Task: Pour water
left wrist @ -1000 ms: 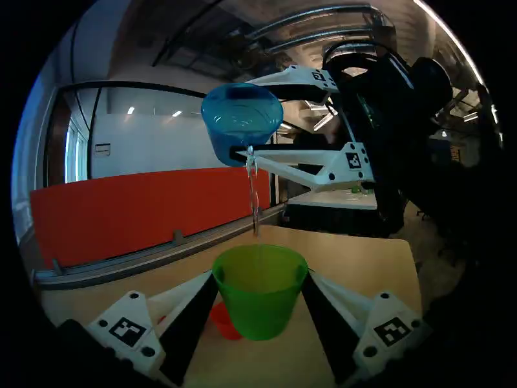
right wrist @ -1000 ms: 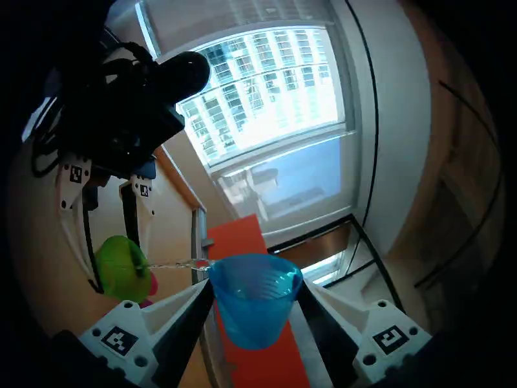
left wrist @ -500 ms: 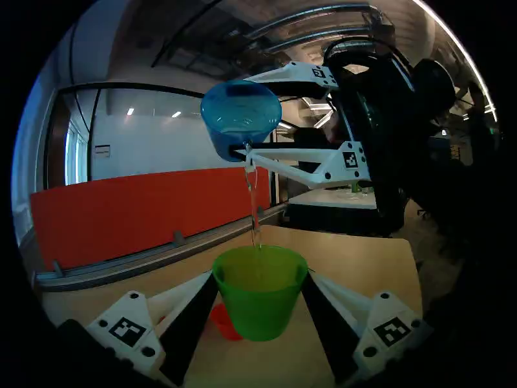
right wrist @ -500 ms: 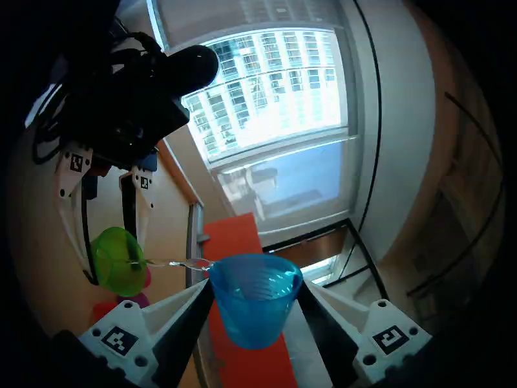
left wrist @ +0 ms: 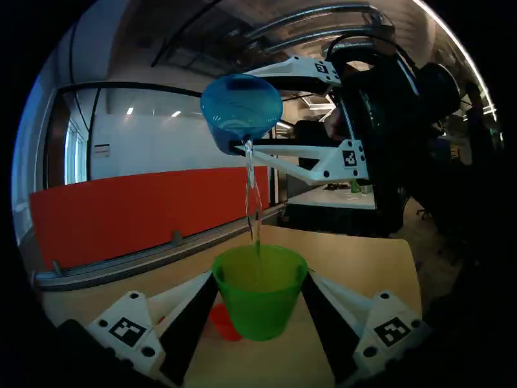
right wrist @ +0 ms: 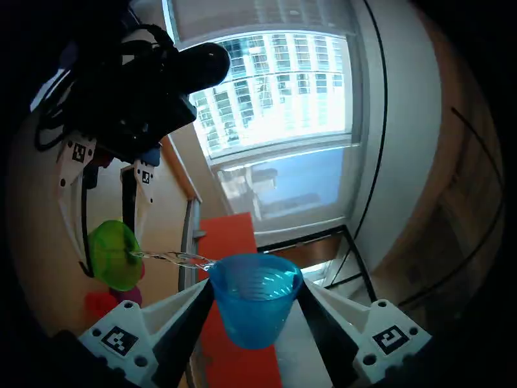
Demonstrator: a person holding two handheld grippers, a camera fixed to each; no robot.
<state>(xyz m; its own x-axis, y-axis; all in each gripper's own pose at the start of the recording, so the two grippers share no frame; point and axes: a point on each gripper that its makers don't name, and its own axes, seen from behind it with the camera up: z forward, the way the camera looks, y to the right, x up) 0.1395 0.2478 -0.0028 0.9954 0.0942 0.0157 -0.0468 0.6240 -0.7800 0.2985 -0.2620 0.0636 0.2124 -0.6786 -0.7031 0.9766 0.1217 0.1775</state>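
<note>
The left gripper (left wrist: 258, 286) is pinching the green cup (left wrist: 260, 307) between its jaws, holding it upright over the wooden surface (left wrist: 362, 258) so its open mouth is facing the pour. A small red thing (left wrist: 223, 321), perhaps another cup, is sitting at its eight o'clock. At the green cup's twelve o'clock, the right gripper (left wrist: 247, 111) is clamping the blue cup (left wrist: 241, 103) from both sides and tipping it, so a thin stream of water (left wrist: 252, 200) is falling straight into the green one. I'd judge the height is keeping the rims apart.
</note>
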